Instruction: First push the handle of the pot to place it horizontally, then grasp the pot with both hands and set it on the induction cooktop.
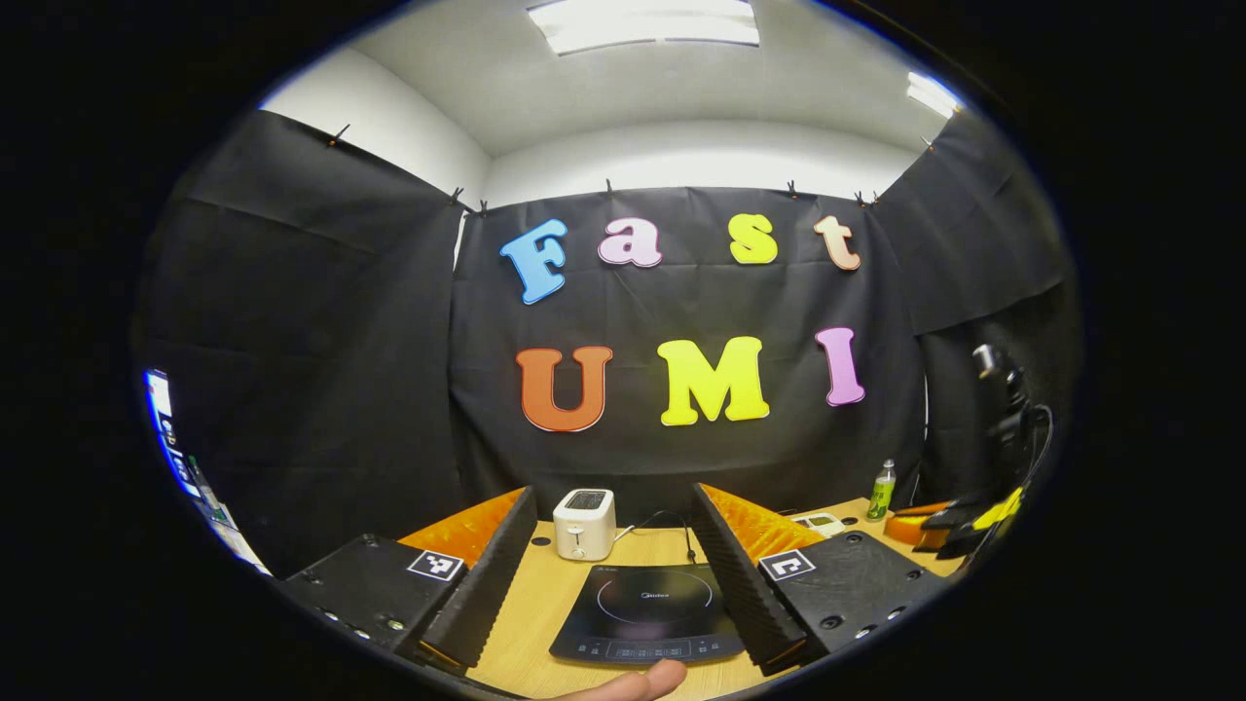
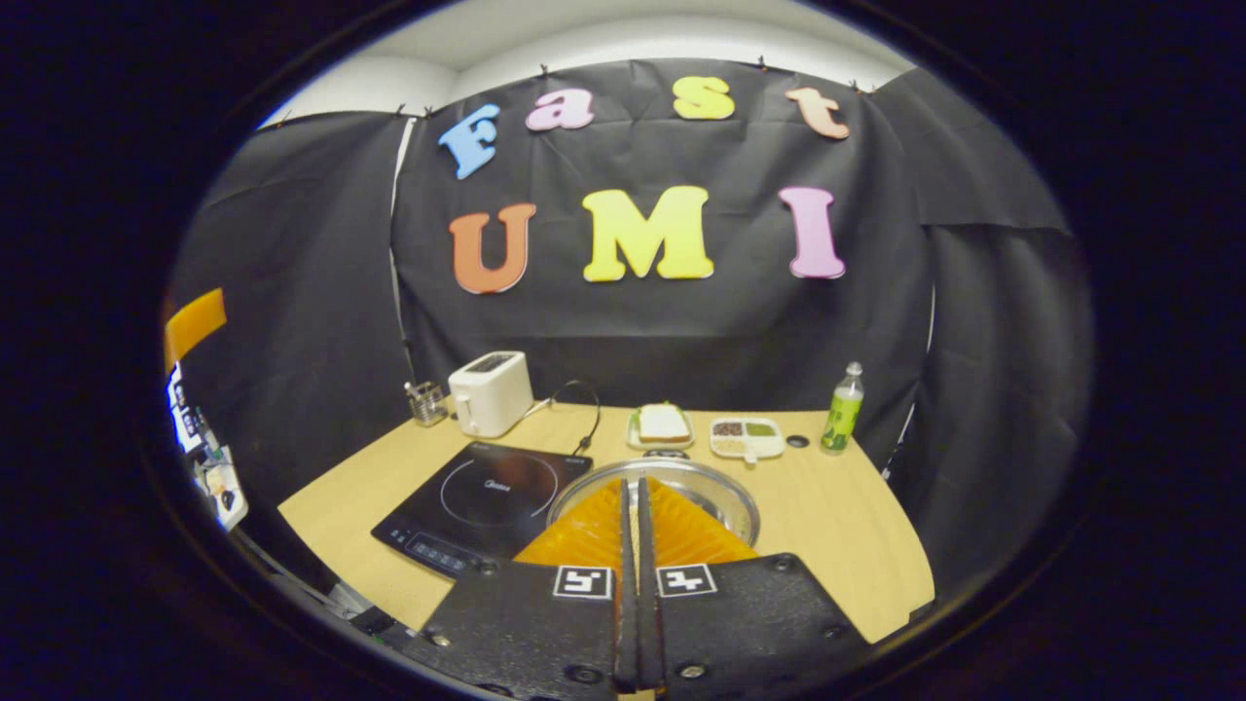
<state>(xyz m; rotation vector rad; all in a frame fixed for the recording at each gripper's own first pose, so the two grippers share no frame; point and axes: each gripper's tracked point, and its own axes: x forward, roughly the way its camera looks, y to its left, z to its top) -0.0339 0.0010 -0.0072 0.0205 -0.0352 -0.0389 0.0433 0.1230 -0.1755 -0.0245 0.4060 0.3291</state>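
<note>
Right gripper view puts my right gripper low and central, its two fingers pressed together with nothing between them, tips pointing at the near rim of the pot. The pot sits on the worktop just right of the cooktop, and my fingers cover most of it; I cannot make out the handle or which way it points. Beyond it I see a toaster at the far left, a plate with bread, a divided dish and a green bottle along the far edge.

In the left gripper view, my left gripper has its fingers spread wide apart, framing the cooktop with the toaster behind it. A fingertip of the person's hand shows at the bottom edge. The other gripper shows at the far right.

I judge this to be the opening step: the handle push is not yet done, and the closed right gripper suits a push. Next I would find the handle past my own fingers, set the tips against its side, and sweep it gently so the pot turns without sliding off toward the cooktop or the dishes.
</note>
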